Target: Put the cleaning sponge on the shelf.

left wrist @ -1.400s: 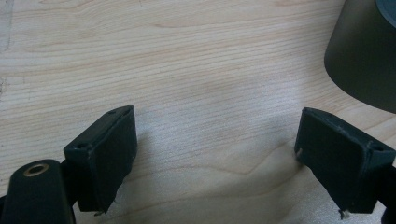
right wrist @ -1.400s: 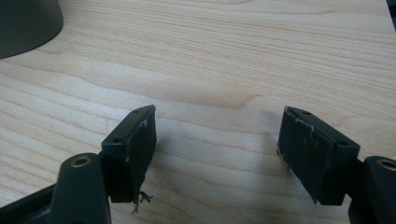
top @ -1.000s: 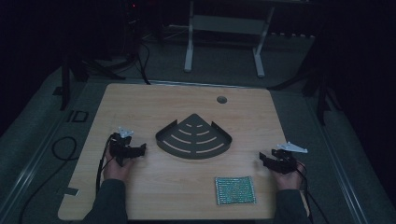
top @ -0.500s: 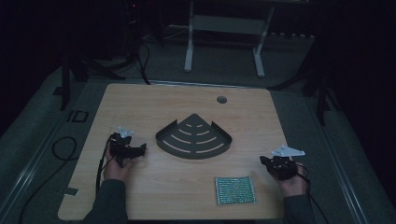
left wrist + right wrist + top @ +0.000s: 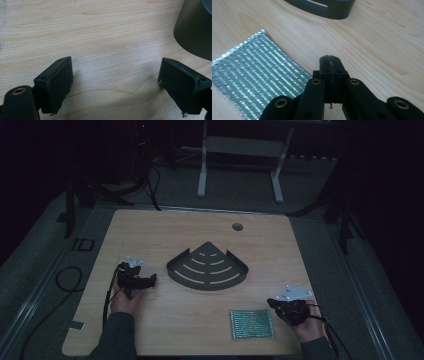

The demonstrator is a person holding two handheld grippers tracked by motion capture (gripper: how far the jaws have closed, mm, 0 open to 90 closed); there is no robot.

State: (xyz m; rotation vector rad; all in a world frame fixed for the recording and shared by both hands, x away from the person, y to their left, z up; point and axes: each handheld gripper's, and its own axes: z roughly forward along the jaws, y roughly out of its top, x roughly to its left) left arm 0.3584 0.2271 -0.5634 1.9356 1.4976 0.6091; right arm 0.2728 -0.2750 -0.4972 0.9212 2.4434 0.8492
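Silver-green mat (image 5: 252, 323) just beside right gripper (image 5: 278, 304) (jaws pressed together, empty); left gripper (image 5: 152, 281) wide.

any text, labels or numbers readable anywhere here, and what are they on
"ID": dark marking on the grey floor just off the table's far left corner; blurry, so the reading is uncertain.
No writing shows on the dark fan-shaped tray, the green and silver mat or the table.
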